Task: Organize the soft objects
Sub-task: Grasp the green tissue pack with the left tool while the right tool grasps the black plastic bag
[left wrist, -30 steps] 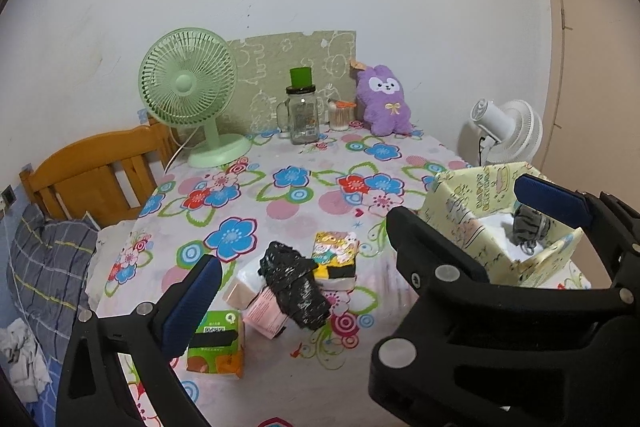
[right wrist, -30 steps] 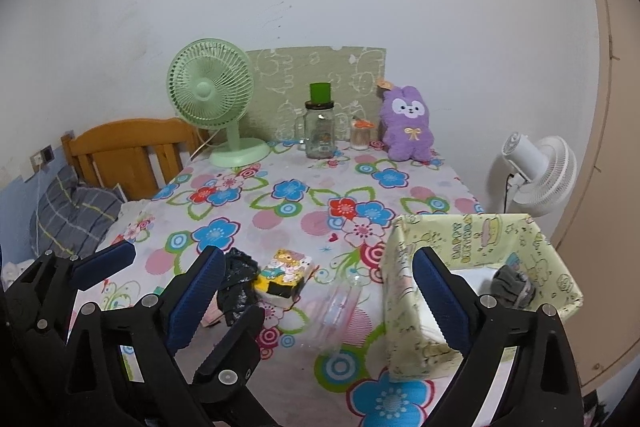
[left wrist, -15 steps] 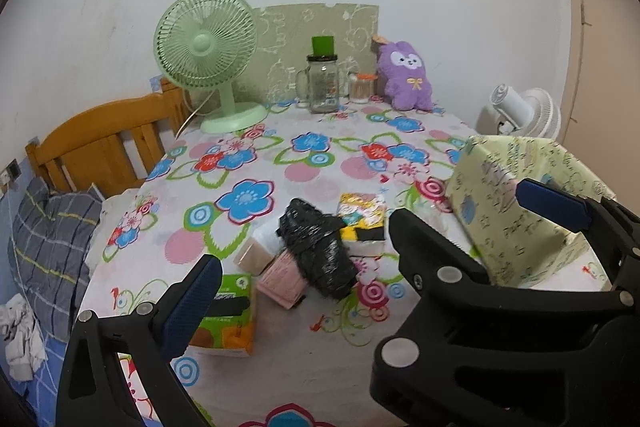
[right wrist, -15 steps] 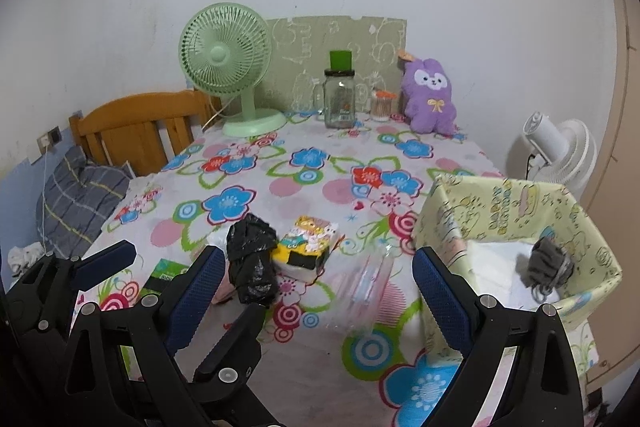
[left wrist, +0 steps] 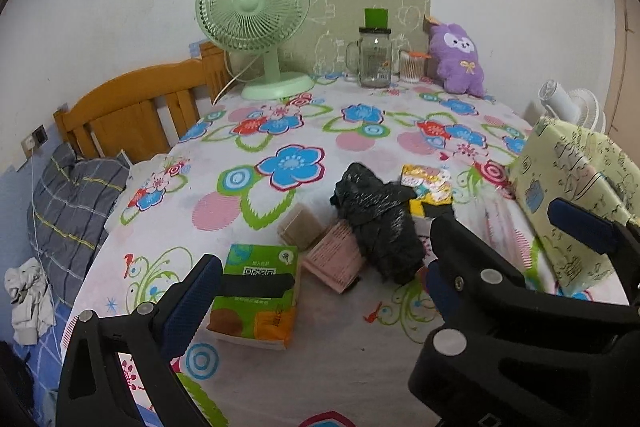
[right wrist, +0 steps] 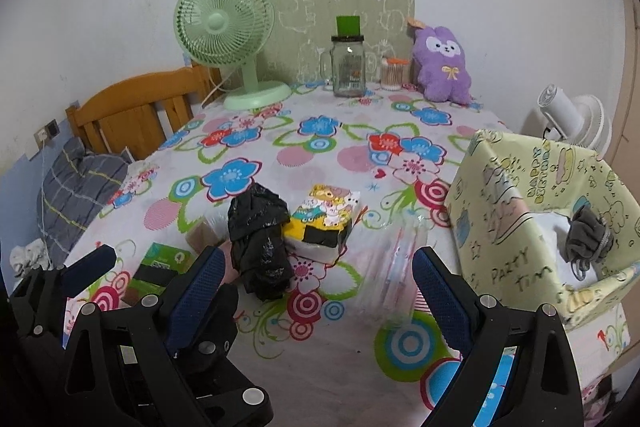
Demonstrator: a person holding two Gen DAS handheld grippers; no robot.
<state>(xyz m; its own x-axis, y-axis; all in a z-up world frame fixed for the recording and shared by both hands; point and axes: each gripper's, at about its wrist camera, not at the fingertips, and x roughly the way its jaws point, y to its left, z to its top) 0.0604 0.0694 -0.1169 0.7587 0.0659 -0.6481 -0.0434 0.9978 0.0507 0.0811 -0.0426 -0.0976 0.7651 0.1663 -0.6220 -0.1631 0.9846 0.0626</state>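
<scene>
A crumpled black bag (left wrist: 378,223) (right wrist: 258,239) lies mid-table over a pink packet (left wrist: 334,255). Beside it are a yellow cartoon tissue pack (right wrist: 324,221) (left wrist: 428,187), a green tissue pack (left wrist: 256,295) (right wrist: 158,267) and a clear plastic bag (right wrist: 394,259). A yellow paper box (right wrist: 520,227) (left wrist: 576,195) at the right holds a white cloth and a grey soft item (right wrist: 588,235). My left gripper (left wrist: 320,291) is open and empty, just behind the green pack. My right gripper (right wrist: 316,287) is open and empty, near the clear bag.
At the back of the flowered table (right wrist: 360,147) stand a green fan (right wrist: 228,31), a glass jar (right wrist: 348,67), a small cotton-swab jar (right wrist: 394,73) and a purple plush (right wrist: 440,67). A wooden bed frame (left wrist: 132,111) is left, a white fan (right wrist: 572,119) right.
Both grippers have dropped lower and closer to the table; the items look nearer. The left one has shifted left, away from the box. Both stay open and empty.
</scene>
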